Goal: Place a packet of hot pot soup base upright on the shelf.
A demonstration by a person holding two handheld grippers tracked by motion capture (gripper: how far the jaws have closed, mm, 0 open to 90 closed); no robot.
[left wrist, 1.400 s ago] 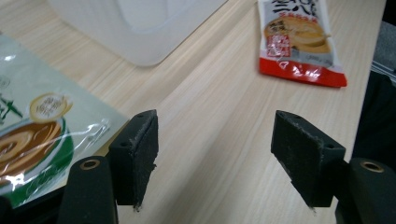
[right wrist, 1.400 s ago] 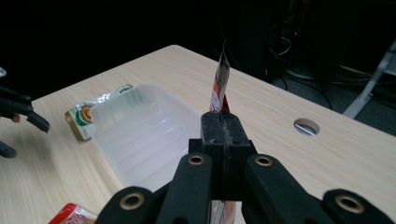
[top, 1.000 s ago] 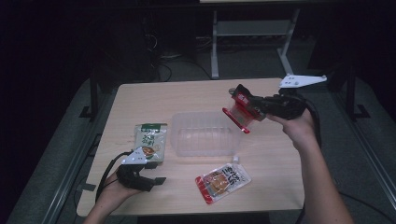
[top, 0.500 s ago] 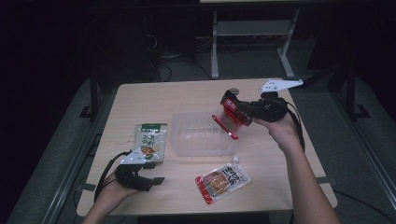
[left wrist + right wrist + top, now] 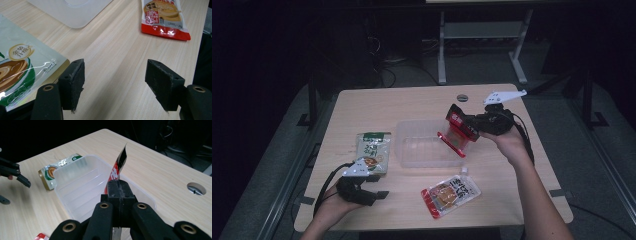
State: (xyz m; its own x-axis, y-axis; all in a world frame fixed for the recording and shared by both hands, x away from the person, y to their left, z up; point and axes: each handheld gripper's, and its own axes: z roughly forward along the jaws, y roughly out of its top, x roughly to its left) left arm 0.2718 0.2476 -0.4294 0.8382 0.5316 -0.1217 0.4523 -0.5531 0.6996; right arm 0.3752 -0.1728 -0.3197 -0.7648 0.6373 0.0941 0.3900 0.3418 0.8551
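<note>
Right gripper (image 5: 117,188) jaws clamped on red packet (image 5: 117,170) over clear tub (image 5: 424,145), left gripper (image 5: 115,82) jaws apart, empty.

Bare tabletop (image 5: 412,105) lies open behind the clear plastic bin (image 5: 424,145); the green pouch (image 5: 373,151) crowds its left, the red-edged pouch (image 5: 451,194) blocks the near side.

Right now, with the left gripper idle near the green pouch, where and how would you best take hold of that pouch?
Probably the green pouch's near short edge, its sealed seam, which is closest to the left gripper. The pouch lies flat on the table, so come in low from the person's side, one jaw sliding under the corner beside the open jaws.
</note>
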